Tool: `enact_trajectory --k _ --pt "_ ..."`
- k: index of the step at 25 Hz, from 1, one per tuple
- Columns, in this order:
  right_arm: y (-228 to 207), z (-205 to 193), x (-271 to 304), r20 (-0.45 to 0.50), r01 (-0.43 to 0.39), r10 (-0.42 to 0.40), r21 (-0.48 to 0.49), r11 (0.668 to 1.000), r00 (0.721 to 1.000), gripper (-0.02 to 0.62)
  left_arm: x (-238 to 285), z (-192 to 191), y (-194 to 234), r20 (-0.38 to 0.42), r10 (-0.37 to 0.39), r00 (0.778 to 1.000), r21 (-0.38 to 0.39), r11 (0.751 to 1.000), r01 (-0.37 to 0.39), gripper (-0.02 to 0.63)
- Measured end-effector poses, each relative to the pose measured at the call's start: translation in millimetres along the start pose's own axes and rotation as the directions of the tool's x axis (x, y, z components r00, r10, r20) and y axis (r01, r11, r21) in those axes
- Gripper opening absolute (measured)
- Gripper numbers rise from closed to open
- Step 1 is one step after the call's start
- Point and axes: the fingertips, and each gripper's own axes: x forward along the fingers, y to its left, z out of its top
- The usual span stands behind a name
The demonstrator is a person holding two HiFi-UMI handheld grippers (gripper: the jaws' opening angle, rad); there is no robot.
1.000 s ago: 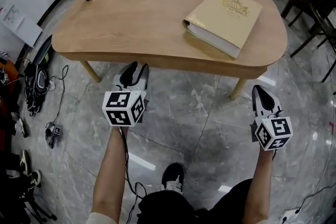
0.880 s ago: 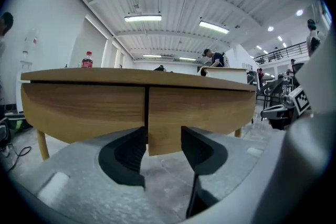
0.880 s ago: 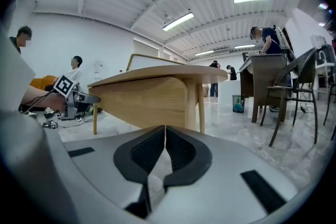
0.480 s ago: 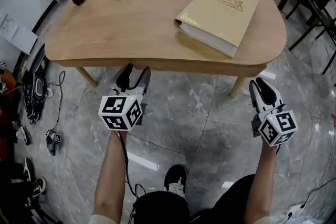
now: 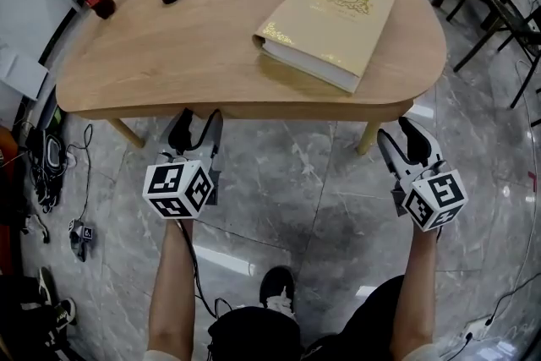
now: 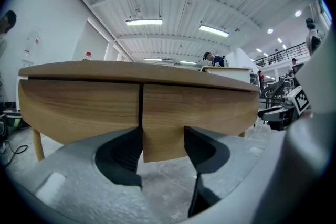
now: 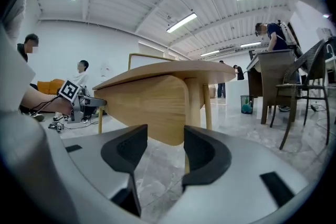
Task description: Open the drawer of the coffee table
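Hidden in head view: the drawer fronts (image 6: 199,107) lie under the overhang of the coffee table (image 5: 211,38), so only the top shows there.
Hard to tell: whether the left gripper's tips touch the wood, and which panel is the drawer.
Cut off: the table legs, mostly covered by the top.
Drawer look: two curved light wood-grain panels, flush, meeting at a dark upright seam, with a thin dark line under the top.
Drawer place: along the table's near edge, at 12 o'clock from the left gripper (image 5: 196,124).
Left gripper: jaws wide and just been opening; the right panel's lower edge shows in the gap, pads not pressing.
Right gripper (image 5: 404,139): at 5 o'clock from the book (image 5: 328,23); jaws apart, just been opening, holding nothing; the panel's rounded end shows beyond.
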Motion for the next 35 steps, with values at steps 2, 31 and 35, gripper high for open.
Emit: enact_trajectory --k 2,31,35 --pt "-3 1 -1 -0.003 0.005 -0.005 -0.002 1.0 1.0 0.227 0 0 0 -0.003 0.005 1.0 -0.003 1.0 -0.005 0.233" --pt "1 27 14 0.044 0.048 -0.046 -0.039 0.998 0.998 0.29 -2 -1 -2 -0.026 0.027 0.999 0.0 1.0 -0.027 0.235" --pt "3 25 9 0.031 0.057 -0.056 -0.03 0.998 0.998 0.29 -7 -2 -4 -0.029 0.026 0.999 0.001 1.0 -0.026 0.235"
